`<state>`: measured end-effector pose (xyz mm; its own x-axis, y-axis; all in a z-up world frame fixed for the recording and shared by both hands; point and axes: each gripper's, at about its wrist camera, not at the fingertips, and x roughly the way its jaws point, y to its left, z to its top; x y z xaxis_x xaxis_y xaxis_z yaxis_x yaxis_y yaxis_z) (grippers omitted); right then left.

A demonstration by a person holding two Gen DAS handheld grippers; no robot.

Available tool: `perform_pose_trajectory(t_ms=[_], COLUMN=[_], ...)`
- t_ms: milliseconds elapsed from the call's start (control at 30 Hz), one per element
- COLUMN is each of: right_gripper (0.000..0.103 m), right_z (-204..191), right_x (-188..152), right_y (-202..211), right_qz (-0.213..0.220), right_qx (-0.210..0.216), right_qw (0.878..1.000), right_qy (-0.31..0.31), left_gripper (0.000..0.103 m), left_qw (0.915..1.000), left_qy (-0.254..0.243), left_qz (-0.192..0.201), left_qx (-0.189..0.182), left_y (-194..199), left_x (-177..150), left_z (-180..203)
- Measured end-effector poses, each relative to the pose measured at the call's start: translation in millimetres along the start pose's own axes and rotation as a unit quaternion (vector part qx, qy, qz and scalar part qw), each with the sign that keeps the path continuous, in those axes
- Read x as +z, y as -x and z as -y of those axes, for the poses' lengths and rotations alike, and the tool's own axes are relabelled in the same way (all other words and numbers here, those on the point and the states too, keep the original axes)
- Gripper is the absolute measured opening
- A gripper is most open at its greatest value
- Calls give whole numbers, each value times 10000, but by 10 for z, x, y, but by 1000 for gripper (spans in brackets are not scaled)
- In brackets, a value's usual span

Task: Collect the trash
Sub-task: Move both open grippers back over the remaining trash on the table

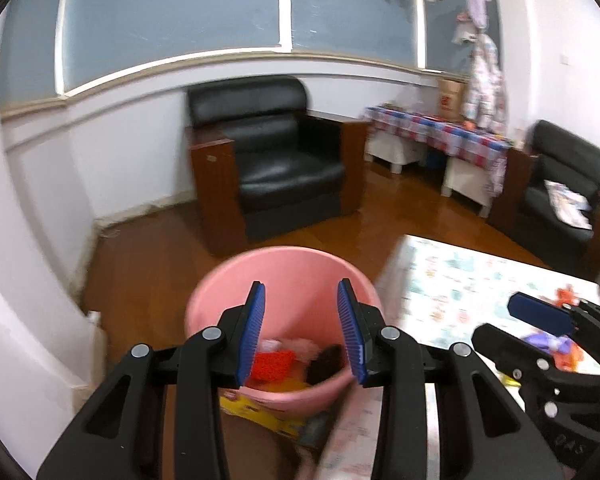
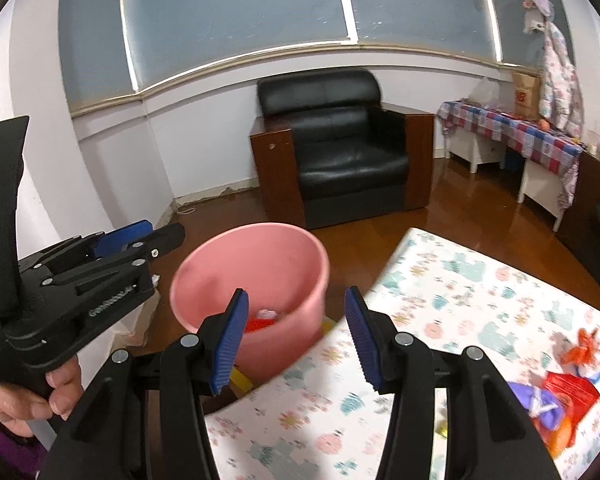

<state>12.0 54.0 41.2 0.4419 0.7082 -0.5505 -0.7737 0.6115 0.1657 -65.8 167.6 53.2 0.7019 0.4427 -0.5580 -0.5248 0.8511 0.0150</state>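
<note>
Both tongs, left point(image 1: 301, 330) and right point(image 2: 296, 338), stand apart, empty. Crumpled orange-red and purple wrappers point(image 2: 560, 400) lie on the floral-cloth tabletop point(image 2: 440, 280); judged light, soft, best pinched at a raised fold

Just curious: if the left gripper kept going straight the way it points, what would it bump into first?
Probably the pink bucket: the open, empty left gripper aims into its mouth, towards the trash inside, though depth is uncertain.
</note>
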Motion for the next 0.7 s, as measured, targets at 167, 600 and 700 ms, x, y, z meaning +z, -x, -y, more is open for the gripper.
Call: perform_pose_trajectory(t_ms=[167,600,700], right_gripper=[50,50,50], right_z=[480,1679,1824], right_x=[-281,-1130,-1210], right_y=[387,1248,1254], right_qz=[24,-187,-258], right_qx=[-509,-1779,-1810], right_qw=[9980,9713,9691], right_qy=[-363,-1570,-1655], left_gripper=[38,38,38], left_qw=[9940,9400,9206], left_qy=[-96,-1182,-1541], left_qz=[-219,-793,-997], left_qx=[-1070,-3101,-3446], left_y=[-5,-131,-209], left_x=[-85,-394,-516], left_z=[179,1139,1410])
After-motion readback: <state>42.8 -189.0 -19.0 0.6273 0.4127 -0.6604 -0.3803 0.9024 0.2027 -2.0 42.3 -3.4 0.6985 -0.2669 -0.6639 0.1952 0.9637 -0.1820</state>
